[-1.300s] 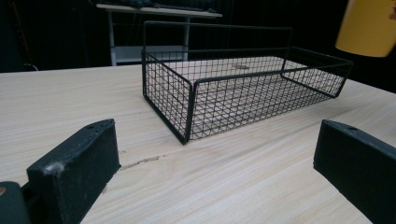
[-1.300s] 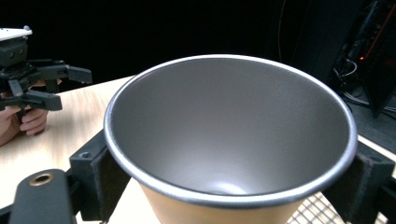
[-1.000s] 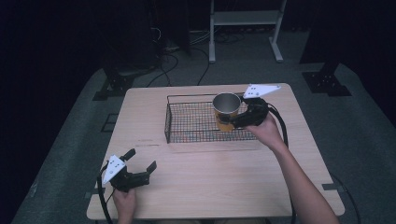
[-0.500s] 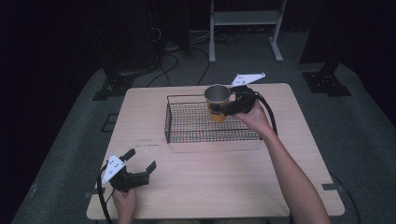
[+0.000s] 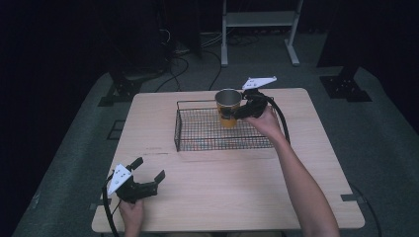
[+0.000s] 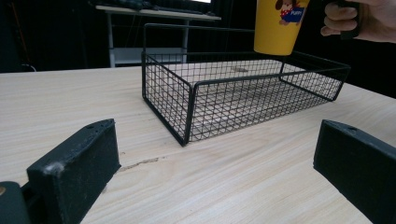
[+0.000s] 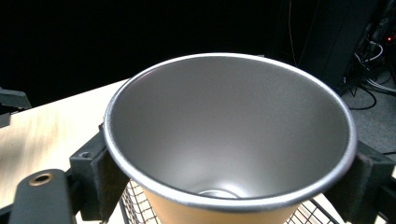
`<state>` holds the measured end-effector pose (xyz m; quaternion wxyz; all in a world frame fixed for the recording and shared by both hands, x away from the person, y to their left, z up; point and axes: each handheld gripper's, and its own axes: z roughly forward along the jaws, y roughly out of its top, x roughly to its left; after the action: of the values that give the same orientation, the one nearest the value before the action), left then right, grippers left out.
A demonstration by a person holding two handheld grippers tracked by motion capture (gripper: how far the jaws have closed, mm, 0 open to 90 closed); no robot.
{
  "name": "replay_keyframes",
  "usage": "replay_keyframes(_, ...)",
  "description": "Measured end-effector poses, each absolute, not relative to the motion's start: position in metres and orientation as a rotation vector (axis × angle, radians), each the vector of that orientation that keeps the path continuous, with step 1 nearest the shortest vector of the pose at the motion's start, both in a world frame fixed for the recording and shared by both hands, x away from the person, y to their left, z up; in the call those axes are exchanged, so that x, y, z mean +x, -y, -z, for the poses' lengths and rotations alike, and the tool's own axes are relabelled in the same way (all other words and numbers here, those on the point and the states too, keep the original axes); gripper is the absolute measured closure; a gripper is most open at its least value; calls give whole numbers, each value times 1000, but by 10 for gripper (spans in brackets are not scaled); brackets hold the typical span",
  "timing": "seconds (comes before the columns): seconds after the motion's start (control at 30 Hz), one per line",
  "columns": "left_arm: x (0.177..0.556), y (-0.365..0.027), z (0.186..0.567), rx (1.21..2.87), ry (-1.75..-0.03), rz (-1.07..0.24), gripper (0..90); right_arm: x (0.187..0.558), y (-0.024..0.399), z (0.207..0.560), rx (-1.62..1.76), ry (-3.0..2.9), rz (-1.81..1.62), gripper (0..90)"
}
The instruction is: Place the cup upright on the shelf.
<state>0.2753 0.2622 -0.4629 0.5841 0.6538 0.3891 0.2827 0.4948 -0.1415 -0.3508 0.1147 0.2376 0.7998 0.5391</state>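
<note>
Right gripper (image 5: 240, 109) clamped on the yellow metal cup with the silvery inside (image 5: 228, 107), one black jaw on each side just under the rim, as seen in the right gripper view. Cup (image 6: 278, 24) held upright in the air above the black wire-mesh basket (image 5: 223, 129), over its far right part, clear of the mesh floor (a cartoon print on its yellow wall in the left gripper view). Inside of the cup (image 7: 229, 135) bare and shiny. Basket standing on the far half of the pale wooden bench (image 5: 237, 190).

Left gripper (image 5: 148, 178) at the near left corner of the bench, well apart from the basket, jaws spread wide with nothing between them, pointed toward the basket (image 6: 243, 95).
</note>
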Motion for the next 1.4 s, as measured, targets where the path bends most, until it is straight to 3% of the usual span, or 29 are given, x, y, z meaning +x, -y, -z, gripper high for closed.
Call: replay_keyframes(1.4, 275, -264, 463, 1512, -906, -656, 0, 532, 137, 399, 839, -2444, -1410, 127)
